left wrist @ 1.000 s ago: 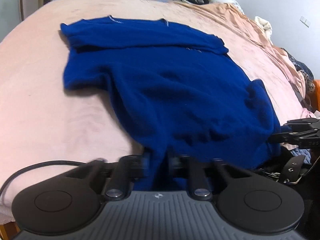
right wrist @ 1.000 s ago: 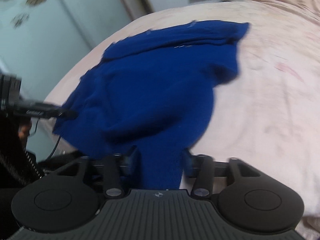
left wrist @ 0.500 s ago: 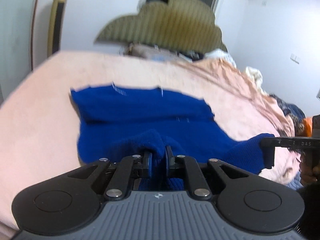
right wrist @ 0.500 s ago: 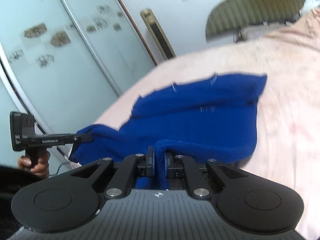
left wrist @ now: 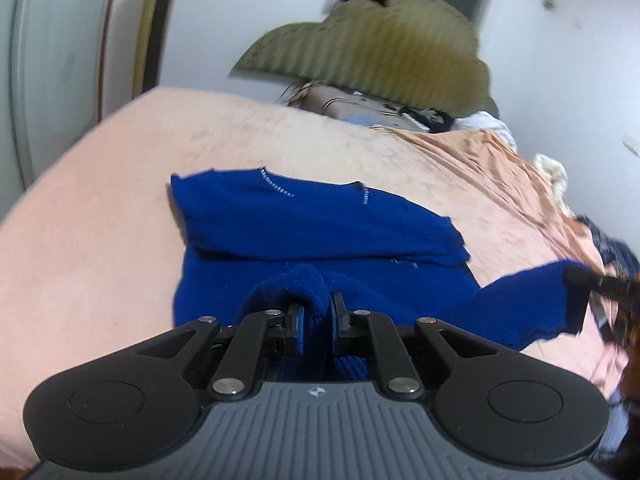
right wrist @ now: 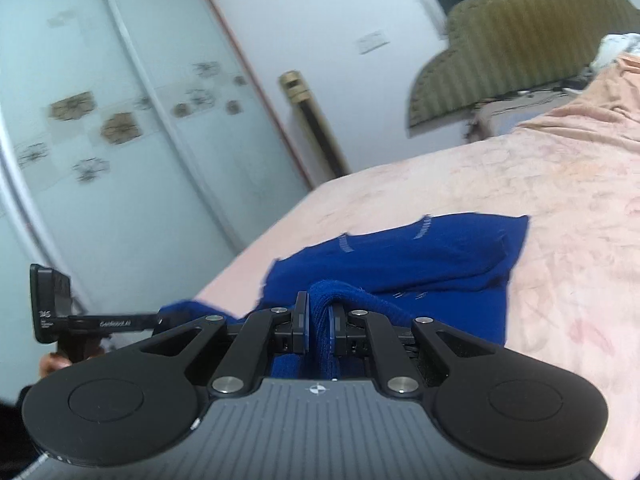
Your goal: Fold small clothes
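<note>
A blue knit garment (left wrist: 320,228) lies on a pink bed (left wrist: 88,248), its far part folded flat with the sleeves across. My left gripper (left wrist: 316,312) is shut on the garment's near hem and holds it lifted. My right gripper (right wrist: 318,320) is shut on the other near corner of the same garment (right wrist: 420,256), also lifted. Each gripper shows in the other's view: the right one (left wrist: 600,280) at the far right, the left one (right wrist: 100,322) at the left.
A green padded headboard (left wrist: 372,48) stands at the far end of the bed, with clutter (left wrist: 384,108) below it. Loose clothes (left wrist: 552,168) lie along the right edge. Sliding wardrobe doors (right wrist: 100,120) stand to the left of the bed.
Both grippers have closed on the near hem and lifted it off the bed, carrying it up and toward the far folded part. The views now tilt upward.
</note>
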The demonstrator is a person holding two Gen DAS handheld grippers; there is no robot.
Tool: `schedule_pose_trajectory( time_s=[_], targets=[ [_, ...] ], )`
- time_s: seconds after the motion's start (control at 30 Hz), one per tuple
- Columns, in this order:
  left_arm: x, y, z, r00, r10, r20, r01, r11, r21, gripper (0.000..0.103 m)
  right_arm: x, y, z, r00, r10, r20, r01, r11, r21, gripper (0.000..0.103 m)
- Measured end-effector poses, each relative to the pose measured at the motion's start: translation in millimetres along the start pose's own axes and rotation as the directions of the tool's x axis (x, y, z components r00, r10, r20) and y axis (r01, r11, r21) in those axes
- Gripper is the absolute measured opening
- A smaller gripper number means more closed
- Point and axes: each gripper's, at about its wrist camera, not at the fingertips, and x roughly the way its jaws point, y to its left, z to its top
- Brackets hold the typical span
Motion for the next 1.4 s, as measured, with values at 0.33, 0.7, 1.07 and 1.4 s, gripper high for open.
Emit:
schedule_pose_trajectory(
  time_s=[0.33, 0.7, 1.07, 1.4],
  targets=[
    [57.9, -17.6, 24.2, 0.991, 0.135, -0.011, -0.136, 0.990, -0.041, 0.012, 61.2, -8.7, 9.3, 0.991, -0.127, 0.040, 0.129, 0.991, -0.027, 0.013],
    [86.3, -7.4, 38.7, 0.980, 0.194, -0.045, -0.196, 0.980, -0.046, 0.012, 87.9, -33.5, 19.3, 0.987, -0.156, 0.043, 0.153, 0.986, 0.063, 0.013],
    [98.0, -7.5, 54.6, 0.975, 0.215, -0.055, -0.217, 0.976, -0.029, 0.012, 103.5, -43.5, 27.9, 0.984, -0.170, 0.048, 0.164, 0.980, 0.109, 0.013],
    [123.4, -6.4, 80.3, 0.967, 0.241, -0.082, -0.241, 0.970, 0.005, 0.012, 125.3, -68.3, 43.5, 0.988, -0.152, 0.021, 0.146, 0.974, 0.176, 0.013]
  ],
)
